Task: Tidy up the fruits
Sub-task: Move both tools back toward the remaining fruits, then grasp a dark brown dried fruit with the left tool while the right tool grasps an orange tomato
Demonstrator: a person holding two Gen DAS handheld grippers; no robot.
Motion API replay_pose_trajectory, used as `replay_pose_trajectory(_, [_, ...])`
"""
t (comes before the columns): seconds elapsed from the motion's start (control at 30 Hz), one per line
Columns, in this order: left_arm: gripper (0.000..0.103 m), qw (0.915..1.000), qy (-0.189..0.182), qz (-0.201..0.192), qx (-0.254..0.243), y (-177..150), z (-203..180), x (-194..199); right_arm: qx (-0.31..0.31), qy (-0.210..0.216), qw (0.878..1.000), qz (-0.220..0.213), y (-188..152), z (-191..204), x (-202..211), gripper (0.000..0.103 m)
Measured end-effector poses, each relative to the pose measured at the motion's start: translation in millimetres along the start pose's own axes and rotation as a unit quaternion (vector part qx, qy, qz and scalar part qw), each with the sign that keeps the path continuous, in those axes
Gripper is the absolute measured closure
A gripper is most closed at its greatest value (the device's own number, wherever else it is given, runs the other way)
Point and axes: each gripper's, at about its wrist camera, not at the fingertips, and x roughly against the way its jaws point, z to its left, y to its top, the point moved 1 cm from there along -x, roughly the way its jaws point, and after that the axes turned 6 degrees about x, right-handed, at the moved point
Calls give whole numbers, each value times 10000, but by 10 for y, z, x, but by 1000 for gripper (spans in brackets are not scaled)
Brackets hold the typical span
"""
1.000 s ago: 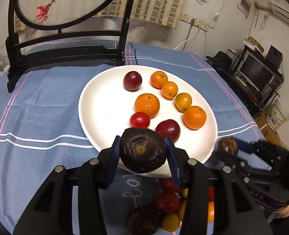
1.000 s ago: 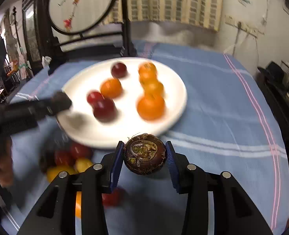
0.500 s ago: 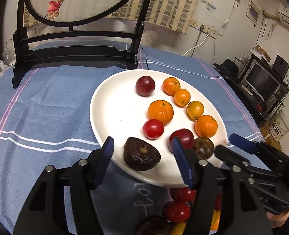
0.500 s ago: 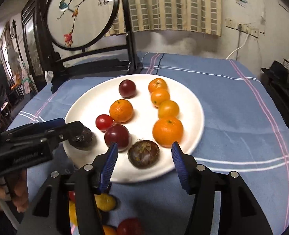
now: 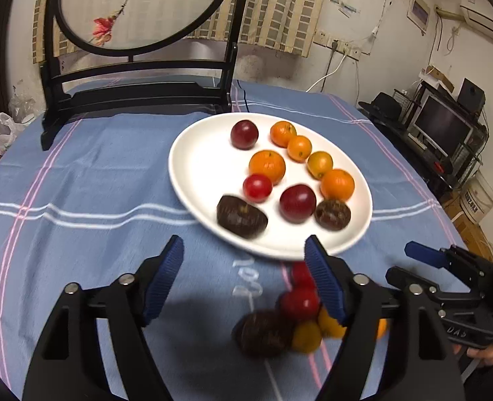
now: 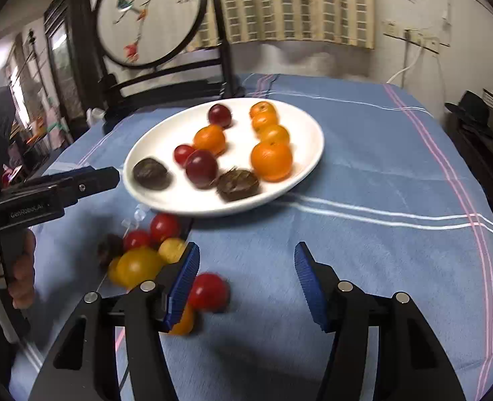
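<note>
the left gripper (image 5: pixel 243 257) hangs over the blue tablecloth (image 5: pixel 96 183) just short of the white plate (image 5: pixel 193 153)'s near rim, its jaws opening with nothing between them. the dark fruit (image 5: pixel 241 220) lies on the plate just beyond its fingertips. the right gripper (image 6: pixel 246 264) stands apart and empty too; a second dark fruit (image 6: pixel 238 184) rests at the plate's near edge ahead of it. loose fruits (image 6: pixel 146 250) cluster on the cloth beside the plate's near rim.

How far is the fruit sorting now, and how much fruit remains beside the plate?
Done: the white plate holds ten fruits in rows, including two dark ones at its near edge. In hand: nothing; the left gripper is opening, the right gripper open, both empty. Left: a small pile of fruit on the blue cloth.
</note>
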Motion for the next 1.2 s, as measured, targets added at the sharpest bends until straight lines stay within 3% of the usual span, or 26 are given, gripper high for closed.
replay_pose_trajectory(0.13, [19, 10000, 36, -31, -36, -153, 44, 126, 271, 188, 9994, 81, -93, 130, 69, 43])
replay_pose_trajectory(0.4, [14, 9997, 125, 140, -133, -332, 124, 158, 775, 483, 9950, 404, -281, 440, 104, 43])
replay_pose_trajectory(0.57, [13, 9997, 103, 188, 122, -307, 243, 191, 930, 508, 9919, 700, -342, 597, -57, 49])
replay_pose_trajectory(0.7, [13, 9990, 75, 250, 376, -279, 348, 183, 831, 402, 9934, 678, -286, 621, -135, 50])
replay_pose_trajectory(0.8, [13, 9986, 98, 313, 407, -277, 359, 159, 835, 178, 9942, 649, -241, 631, -183, 66])
replay_pose_trajectory(0.83, [13, 9986, 112, 335, 390, -280, 357, 152, 789, 185, 9946, 644, -242, 624, -186, 66])
replay_pose_trajectory(1.0, [13, 9989, 133, 421, 135, -315, 300, 134, 635, 311, 9958, 589, -263, 540, -131, 66])
replay_pose_trajectory(1.2, [12, 9953, 73, 728, -630, -446, 133, 60, 499, 408, 9968, 473, -265, 456, -46, 66])
